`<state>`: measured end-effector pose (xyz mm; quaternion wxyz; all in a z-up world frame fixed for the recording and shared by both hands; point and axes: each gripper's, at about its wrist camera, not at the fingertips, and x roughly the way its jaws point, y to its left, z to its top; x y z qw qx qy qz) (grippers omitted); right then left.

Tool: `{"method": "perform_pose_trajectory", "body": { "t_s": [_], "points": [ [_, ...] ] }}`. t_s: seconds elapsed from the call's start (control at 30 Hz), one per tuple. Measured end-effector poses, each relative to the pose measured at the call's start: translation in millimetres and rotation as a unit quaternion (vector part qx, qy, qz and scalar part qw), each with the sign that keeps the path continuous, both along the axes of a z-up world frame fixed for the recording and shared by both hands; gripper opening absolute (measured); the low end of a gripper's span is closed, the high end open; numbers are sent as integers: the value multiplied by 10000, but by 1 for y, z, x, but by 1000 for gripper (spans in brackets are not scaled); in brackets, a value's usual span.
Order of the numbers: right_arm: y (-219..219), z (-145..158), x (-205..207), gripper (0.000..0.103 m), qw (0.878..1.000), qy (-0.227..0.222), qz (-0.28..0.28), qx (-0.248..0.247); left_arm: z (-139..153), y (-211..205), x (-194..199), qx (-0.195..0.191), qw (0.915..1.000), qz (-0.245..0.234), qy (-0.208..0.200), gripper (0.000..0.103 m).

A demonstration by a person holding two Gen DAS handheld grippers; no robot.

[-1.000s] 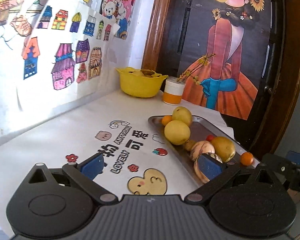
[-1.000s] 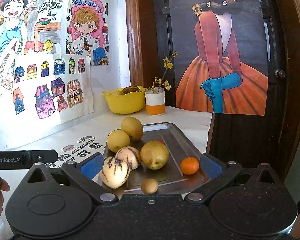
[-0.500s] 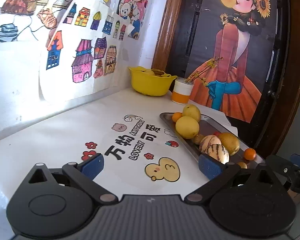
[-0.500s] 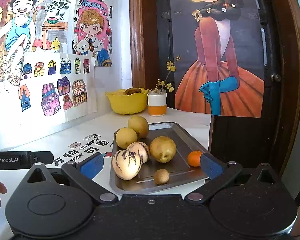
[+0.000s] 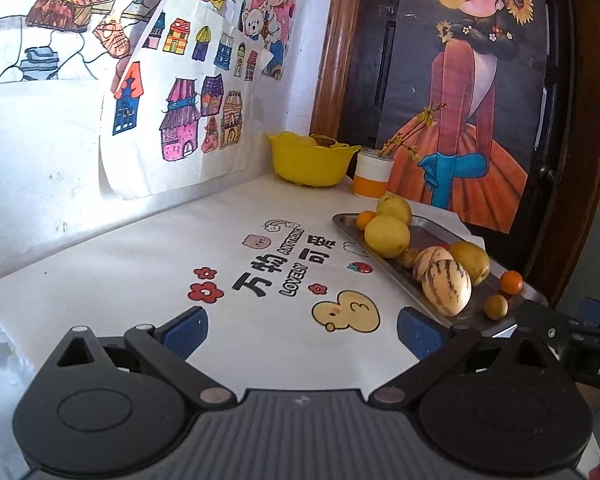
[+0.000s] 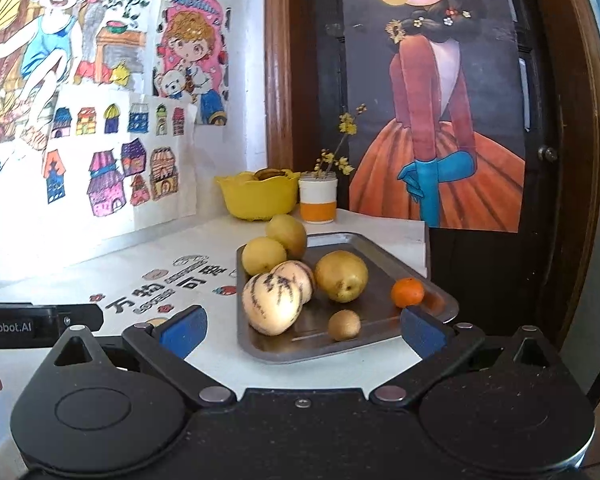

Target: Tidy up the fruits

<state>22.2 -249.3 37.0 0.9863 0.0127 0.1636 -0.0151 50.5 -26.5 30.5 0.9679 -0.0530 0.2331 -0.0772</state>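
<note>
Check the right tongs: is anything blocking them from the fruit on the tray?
Nothing visible. The right tongs are open and empty, and the striped melon and small kiwi lie at the near end of the metal tray.

One metal tray [image 6: 440, 300]. On it: two striped melons [image 6: 272, 306], three yellow fruits [image 6: 342, 276], two small oranges [image 5: 511, 282], two small brown fruits [image 6: 344, 325], possibly kiwis. One yellow bowl [image 6: 258, 196], one cup [image 6: 318, 202], upper centre.

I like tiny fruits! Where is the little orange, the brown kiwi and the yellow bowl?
little orange [image 6: 407, 292]: right wrist view, middle of its peel.
brown kiwi [image 6: 344, 325]: right wrist view, centre of its skin.
yellow bowl [image 6: 256, 200]: right wrist view, front wall.
</note>
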Motion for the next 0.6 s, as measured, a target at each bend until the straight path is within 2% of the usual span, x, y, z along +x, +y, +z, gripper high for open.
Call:
{"method": "perform_pose_trajectory", "body": {
  "t_s": [0.27, 0.6],
  "points": [
    [15, -9, -8, 102, 9998, -62, 135, -130, -4, 10, -6, 51, 9999, 111, 35, 103],
    [17, -10, -18, 102, 9997, -158, 175, -9, -9, 13, -15, 121, 9998, 137, 17, 103]
  ]
}}
